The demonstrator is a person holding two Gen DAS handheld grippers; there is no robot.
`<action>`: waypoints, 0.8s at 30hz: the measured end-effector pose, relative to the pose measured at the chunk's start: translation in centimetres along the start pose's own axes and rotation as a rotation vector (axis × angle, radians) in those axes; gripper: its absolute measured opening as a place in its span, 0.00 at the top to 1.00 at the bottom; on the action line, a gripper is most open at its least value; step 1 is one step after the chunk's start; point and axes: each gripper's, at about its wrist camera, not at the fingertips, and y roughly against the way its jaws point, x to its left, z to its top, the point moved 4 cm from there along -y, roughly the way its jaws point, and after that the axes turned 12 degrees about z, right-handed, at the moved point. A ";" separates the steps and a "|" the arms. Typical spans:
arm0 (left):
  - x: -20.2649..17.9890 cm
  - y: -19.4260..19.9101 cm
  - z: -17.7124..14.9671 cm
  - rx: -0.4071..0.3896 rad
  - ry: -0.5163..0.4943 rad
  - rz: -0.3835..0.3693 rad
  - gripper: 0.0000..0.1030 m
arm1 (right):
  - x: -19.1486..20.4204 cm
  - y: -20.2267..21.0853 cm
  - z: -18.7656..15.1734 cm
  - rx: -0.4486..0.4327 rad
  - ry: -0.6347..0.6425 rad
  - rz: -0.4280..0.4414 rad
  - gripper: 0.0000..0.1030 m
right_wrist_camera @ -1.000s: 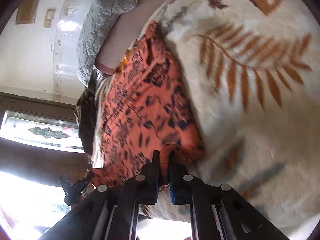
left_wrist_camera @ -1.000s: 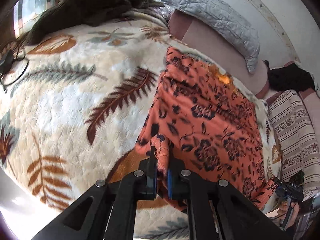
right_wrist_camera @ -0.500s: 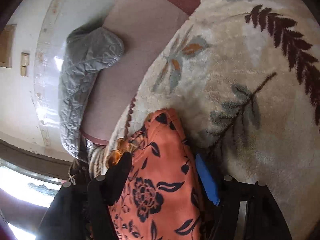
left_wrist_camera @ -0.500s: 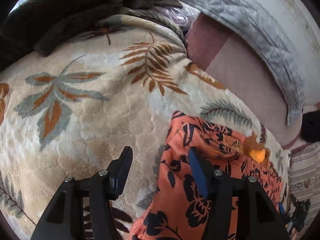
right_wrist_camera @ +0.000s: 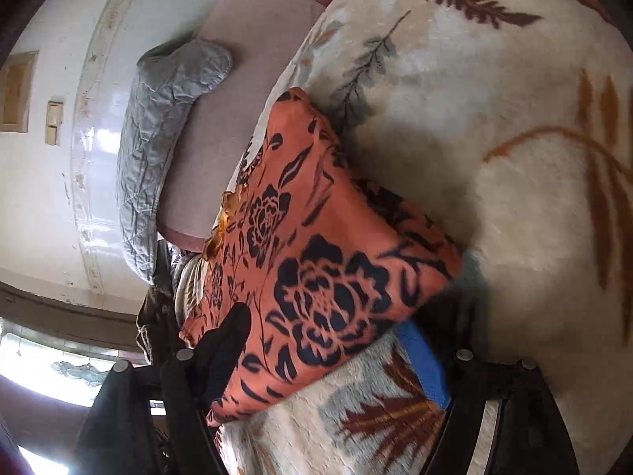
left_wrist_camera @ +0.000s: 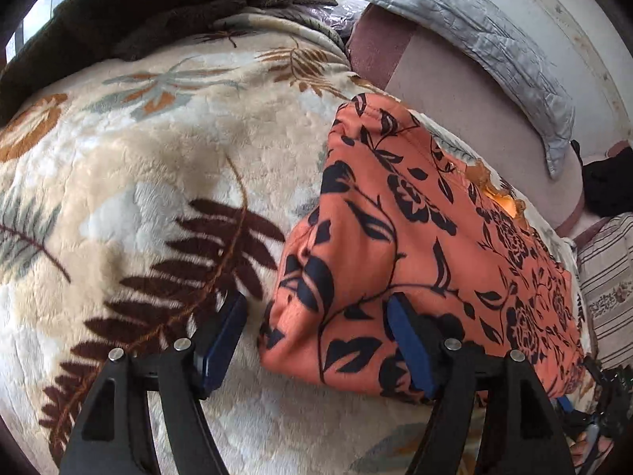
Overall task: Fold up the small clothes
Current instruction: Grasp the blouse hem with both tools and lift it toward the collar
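An orange garment with a black flower print [left_wrist_camera: 415, 249] lies folded over on a cream leaf-patterned blanket [left_wrist_camera: 130, 182]. My left gripper [left_wrist_camera: 316, 328] is open, its jaws standing on either side of the garment's near left corner without holding it. In the right wrist view the same garment [right_wrist_camera: 316, 261] lies in front of my right gripper [right_wrist_camera: 328, 340], which is open with its jaws spread around the garment's near corner. Neither gripper holds cloth.
A dark brown fleece [left_wrist_camera: 130, 12] is heaped at the blanket's far left. A grey quilted pillow [left_wrist_camera: 455, 12] lies against the wall beyond a mauve sheet [left_wrist_camera: 455, 91]. A striped cushion [left_wrist_camera: 609, 273] and a black cloth [left_wrist_camera: 609, 186] sit at the right.
A second ago both grippers were shut on the garment's edge. They carried it forward, folding it over, then opened and let go. They have since drawn back a little.
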 end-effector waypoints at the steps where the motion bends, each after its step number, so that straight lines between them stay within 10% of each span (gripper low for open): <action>1: -0.3 -0.4 0.5 0.008 0.000 0.013 0.63 | 0.3 -0.7 0.5 -0.014 0.019 -0.031 0.29; 3: -0.7 -0.7 1.6 0.077 0.038 -0.009 0.83 | -0.1 -2.2 1.1 -0.013 -0.028 -0.077 0.91; 14: 1.9 13.8 -0.2 -0.059 0.014 -0.085 0.91 | 11.4 6.6 -2.7 -0.069 0.230 -0.031 0.92; 20: 8.1 8.8 -10.5 0.136 -0.052 0.003 0.76 | -0.3 10.3 -9.7 0.103 0.142 -0.198 0.78; 24: 10.5 9.8 -8.4 0.104 0.017 -0.051 0.56 | -3.7 13.5 -9.5 0.067 0.053 -0.151 0.64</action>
